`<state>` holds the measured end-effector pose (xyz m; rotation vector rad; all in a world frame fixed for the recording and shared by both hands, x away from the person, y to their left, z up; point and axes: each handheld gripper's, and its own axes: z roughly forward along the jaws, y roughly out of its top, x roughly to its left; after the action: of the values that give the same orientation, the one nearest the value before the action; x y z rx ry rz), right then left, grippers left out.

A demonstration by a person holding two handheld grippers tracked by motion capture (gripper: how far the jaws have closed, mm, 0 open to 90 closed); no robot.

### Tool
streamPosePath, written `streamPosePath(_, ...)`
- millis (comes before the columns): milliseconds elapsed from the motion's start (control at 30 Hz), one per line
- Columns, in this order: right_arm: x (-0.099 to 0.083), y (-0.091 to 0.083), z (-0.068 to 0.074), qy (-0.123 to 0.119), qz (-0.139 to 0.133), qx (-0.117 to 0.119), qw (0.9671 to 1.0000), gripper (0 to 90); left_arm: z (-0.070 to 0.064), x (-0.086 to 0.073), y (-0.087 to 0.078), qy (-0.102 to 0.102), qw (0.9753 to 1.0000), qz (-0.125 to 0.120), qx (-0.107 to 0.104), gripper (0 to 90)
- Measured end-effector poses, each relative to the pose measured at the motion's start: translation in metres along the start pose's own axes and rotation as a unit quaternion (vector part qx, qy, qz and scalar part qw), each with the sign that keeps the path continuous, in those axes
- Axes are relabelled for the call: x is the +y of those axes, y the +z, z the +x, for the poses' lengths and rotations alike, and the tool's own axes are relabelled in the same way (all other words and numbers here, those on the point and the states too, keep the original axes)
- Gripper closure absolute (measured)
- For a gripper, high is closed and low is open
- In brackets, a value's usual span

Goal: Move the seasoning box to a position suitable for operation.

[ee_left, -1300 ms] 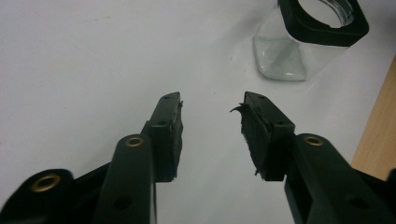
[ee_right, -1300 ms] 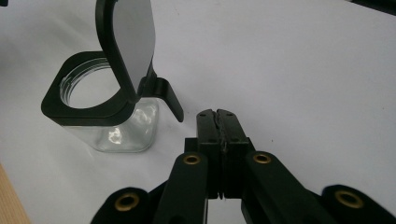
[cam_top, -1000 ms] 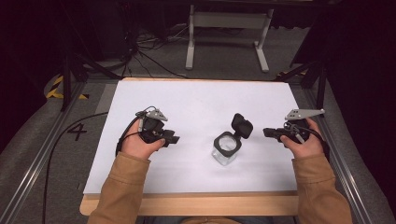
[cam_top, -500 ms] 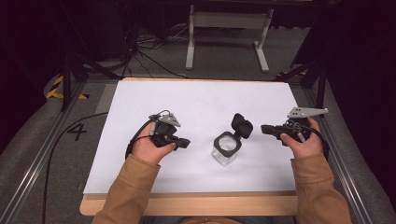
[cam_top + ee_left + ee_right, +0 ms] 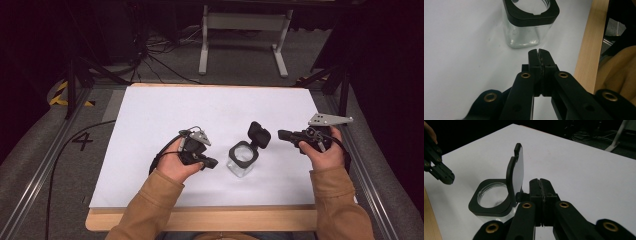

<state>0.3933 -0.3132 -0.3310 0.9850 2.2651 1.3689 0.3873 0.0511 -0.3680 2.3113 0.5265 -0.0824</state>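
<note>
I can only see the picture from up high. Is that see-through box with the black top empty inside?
Observer: Yes. The right gripper view looks down through the jar's opening, and nothing lies in it.
Operator: Is its lid shut?
Observer: No. The lid stands up on edge at the jar's rim.
Operator: Are the left gripper's jaws open?
Observer: No. In the left gripper view the left gripper has its jaws pressed together, with nothing between them, just short of the jar.
Operator: And the other one?
Observer: The right gripper is closed too, empty, beside the raised lid.

jar [image 5: 530,23] top cropped, lid out of frame
</note>
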Motion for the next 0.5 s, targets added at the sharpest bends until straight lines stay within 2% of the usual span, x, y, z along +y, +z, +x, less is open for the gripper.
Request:
streamPosePath(67, 0.001, 0.001, 0.0, 0.001, -0.003, 0.003, 1.0, 90.0, -0.003, 0.001, 0.012, -0.002, 1.0, 0.001, -0.007, 88.8)
streamPosePath(133, 0.001, 0.002, -0.001, 0.003, -0.005, -0.001, 1.0, 90.0, -0.005, 0.003, 0.021, 0.004, 0.9997, 0.017, -0.015, 88.9)
streamPosePath(233, 0.002, 0.003, 0.0, 0.003, -0.009, -0.002, 0.9999, 90.0, -0.008, 0.004, 0.03, 0.007, 0.9996, 0.021, -0.018, 89.1)
streamPosePath(400, 0.004, 0.008, 0.009, -0.007, -0.015, 0.005, 0.9998, 90.0, -0.012, 0.006, 0.039, 0.011, 0.9998, -0.001, -0.017, 89.4)
streamPosePath(500, 0.007, 0.011, 0.013, -0.015, -0.014, 0.005, 0.9998, 90.0, -0.014, 0.007, 0.043, 0.012, 0.9998, -0.015, -0.009, 87.0)
